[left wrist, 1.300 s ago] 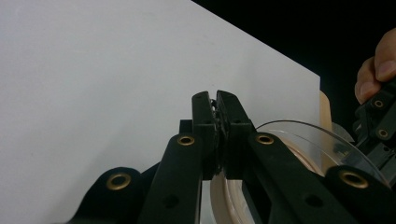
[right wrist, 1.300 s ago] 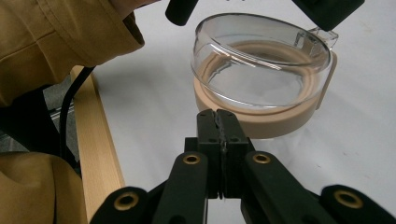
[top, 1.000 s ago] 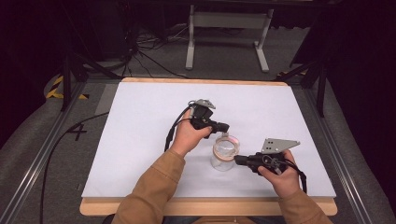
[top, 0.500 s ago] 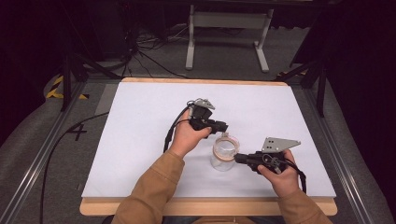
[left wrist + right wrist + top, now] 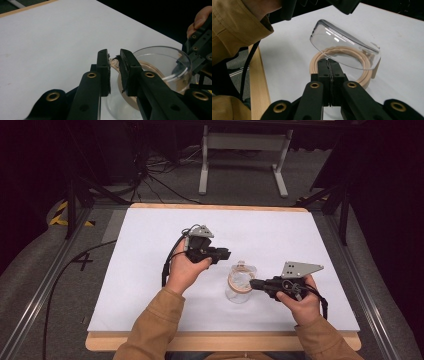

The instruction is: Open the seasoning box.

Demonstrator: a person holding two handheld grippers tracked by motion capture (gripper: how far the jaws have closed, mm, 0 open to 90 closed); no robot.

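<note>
- Right gripper [image 5: 256, 283], nearest the table's near edge — jaws clenched on the rim of the glass jar [image 5: 239, 289], seen pinched tight in the right gripper view [image 5: 329, 65].
- The glass jar with its tan ring [image 5: 342, 62] stands on the white table [image 5: 150, 245], nearer the near edge than the far one, right of middle.
- Left gripper [image 5: 226, 254], just beyond the jar — jaws [image 5: 114, 67] have just been opening, a narrow gap, nothing pinched; the ring's tab lies past them.

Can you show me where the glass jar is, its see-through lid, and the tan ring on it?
glass jar [image 5: 238, 294] high view, its clear side wall.
see-through lid [image 5: 342, 47] right gripper view, middle of the tilted dome.
tan ring [image 5: 318, 62] right gripper view, its left curve.
</note>
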